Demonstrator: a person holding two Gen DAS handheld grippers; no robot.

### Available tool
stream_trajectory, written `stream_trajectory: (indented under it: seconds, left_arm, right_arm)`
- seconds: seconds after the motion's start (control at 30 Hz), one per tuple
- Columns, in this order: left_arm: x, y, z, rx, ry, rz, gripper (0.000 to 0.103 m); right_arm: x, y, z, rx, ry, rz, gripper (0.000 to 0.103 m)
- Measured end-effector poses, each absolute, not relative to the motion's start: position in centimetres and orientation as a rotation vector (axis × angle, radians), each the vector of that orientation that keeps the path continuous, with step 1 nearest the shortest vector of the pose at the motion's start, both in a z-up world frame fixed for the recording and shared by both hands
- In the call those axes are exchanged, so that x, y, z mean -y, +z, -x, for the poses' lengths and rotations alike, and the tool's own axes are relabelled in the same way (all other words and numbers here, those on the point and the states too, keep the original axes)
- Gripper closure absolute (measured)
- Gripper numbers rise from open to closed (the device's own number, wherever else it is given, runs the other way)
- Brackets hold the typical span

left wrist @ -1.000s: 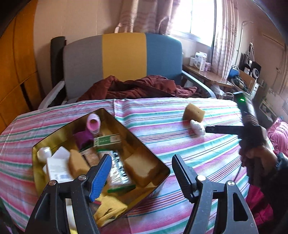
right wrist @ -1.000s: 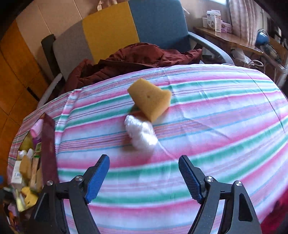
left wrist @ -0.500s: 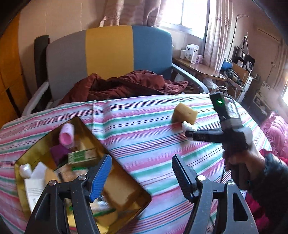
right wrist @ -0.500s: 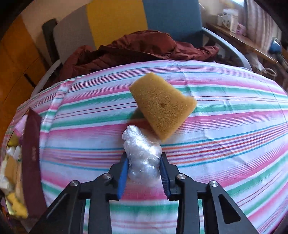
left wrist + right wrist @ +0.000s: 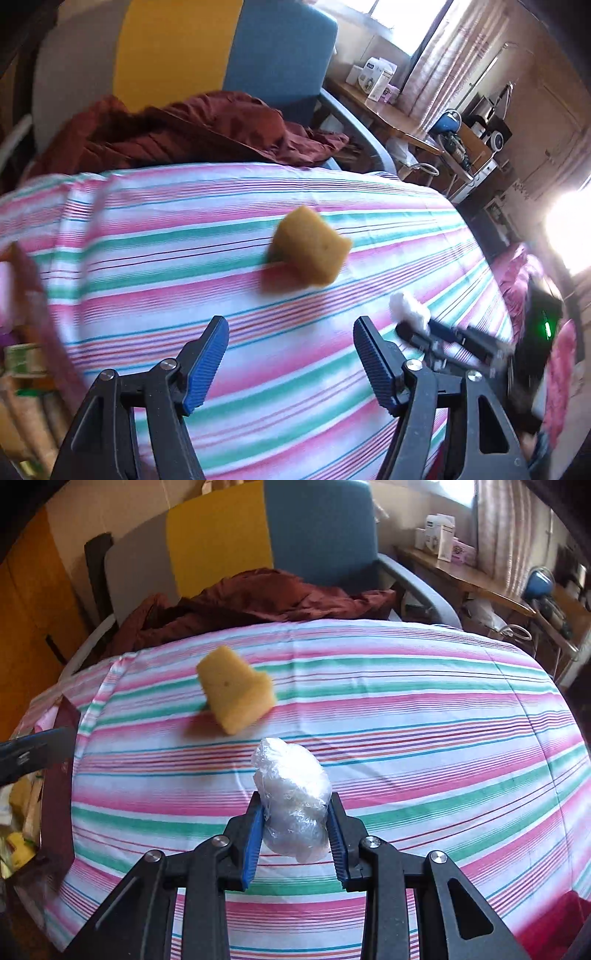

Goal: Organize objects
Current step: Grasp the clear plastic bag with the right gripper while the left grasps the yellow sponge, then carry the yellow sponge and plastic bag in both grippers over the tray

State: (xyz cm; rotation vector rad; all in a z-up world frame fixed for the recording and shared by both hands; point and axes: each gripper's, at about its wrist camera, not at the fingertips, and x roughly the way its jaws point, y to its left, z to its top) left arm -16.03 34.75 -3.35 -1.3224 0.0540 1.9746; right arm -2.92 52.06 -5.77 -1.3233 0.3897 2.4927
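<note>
- In the right wrist view, the right claw fills the lower middle of the frame, its blue pads pressed on either side of a crumpled ball of clear plastic wrap, which stands up between the fingers and juts above their tips.
- In the left wrist view, the left claw sits at the bottom centre, jaws wide and opening, with only striped cloth between them.
- The same plastic ball shows in the left view at lower right, just right of the left claw's right finger, as a white lump at the tip of the right claw seen from the side.
- Both claws are over the bench, covered in a cloth of pink, green and white stripes.
- A yellow sponge lies on the cloth beyond the plastic ball, up and to the left of it in the right view; they are apart.
- In the left view the sponge lies above the gap between the open fingers, in the middle of the frame, well clear of the tips.
- At the left edge of both views is a tin box with a dark red side, holding mixed small items, blurred.
- Beyond the bench, a dark red garment is heaped on a chair with a grey, yellow and blue back.
</note>
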Motion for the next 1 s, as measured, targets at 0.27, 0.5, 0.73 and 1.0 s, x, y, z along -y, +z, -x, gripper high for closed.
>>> stream_trajectory:
  seconds: [0.27, 0.5, 0.73, 1.0]
  left_arm:
    - [-40.3, -7.2, 20.5, 0.175, 1.918, 1.52, 0.019]
    - [-44.3, -8.9, 23.1, 0.214, 1.943, 1.591, 0.019]
    - [-44.2, -10.9, 22.3, 0.136, 1.892, 1.605, 0.046]
    - [-38.2, -7.6, 17.5, -0.05, 1.987, 1.39, 0.049]
  right_arm:
    - [-53.2, -5.9, 3.0, -0.425, 2.512, 1.338, 0.07]
    - [-53.3, -6.3, 3.1, -0.447, 2.507, 1.358, 0.069]
    - [-53.5, -7.0, 3.0, -0.425, 2.471, 1.381, 0.069]
    - [-52.3, -6.9, 3.3, -0.407, 2.517, 1.381, 0.069]
